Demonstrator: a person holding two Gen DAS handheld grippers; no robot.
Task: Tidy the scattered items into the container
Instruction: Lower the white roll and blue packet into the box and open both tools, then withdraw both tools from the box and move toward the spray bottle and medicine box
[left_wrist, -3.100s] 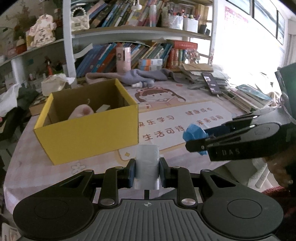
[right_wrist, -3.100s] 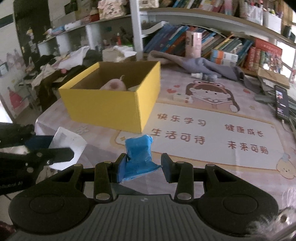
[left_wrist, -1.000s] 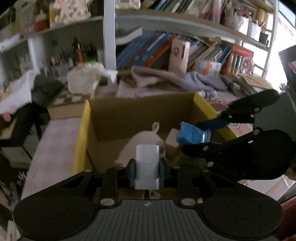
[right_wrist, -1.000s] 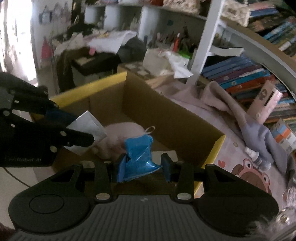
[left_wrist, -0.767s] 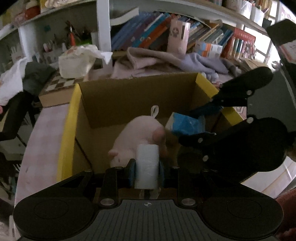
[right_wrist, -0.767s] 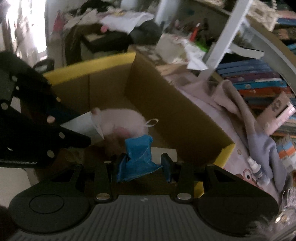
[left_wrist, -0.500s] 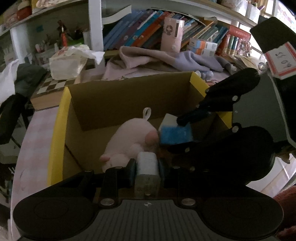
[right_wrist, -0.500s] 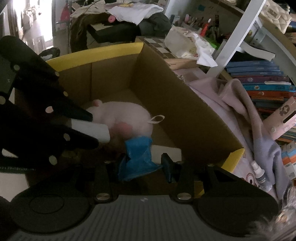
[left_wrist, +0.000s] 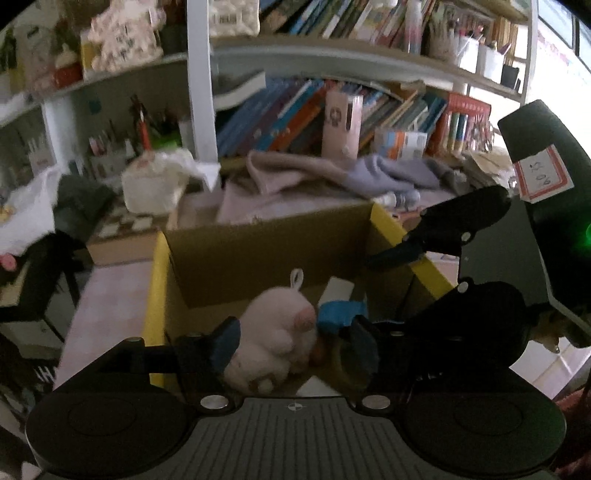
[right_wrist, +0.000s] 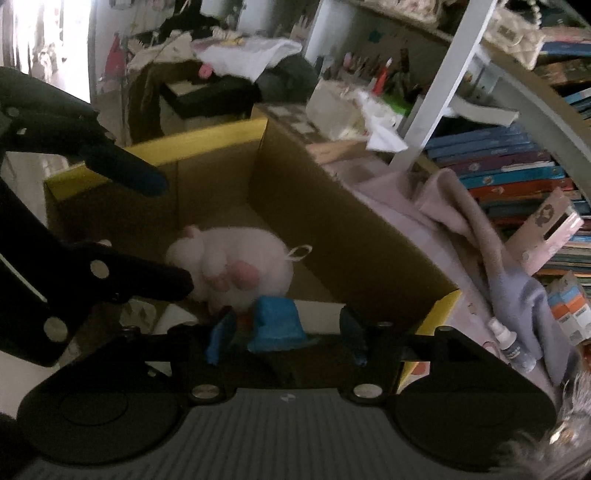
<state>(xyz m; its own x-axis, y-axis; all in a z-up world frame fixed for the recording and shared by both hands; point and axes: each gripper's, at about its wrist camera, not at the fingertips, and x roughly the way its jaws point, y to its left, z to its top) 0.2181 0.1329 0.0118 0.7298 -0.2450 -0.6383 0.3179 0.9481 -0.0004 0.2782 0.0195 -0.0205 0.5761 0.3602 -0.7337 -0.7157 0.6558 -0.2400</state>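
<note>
With my left gripper (left_wrist: 295, 341) spread wide and empty over the yellow box (left_wrist: 157, 280), I see the pink plush (left_wrist: 275, 332) and blue packet (right_wrist: 277, 325) lying inside, while my right gripper (right_wrist: 286, 338) gapes open too, gripping nothing.

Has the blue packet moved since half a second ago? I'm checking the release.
Yes. The blue packet has dropped from the right gripper, now open, and lies lower in the yellow box beside the pink plush.
</note>
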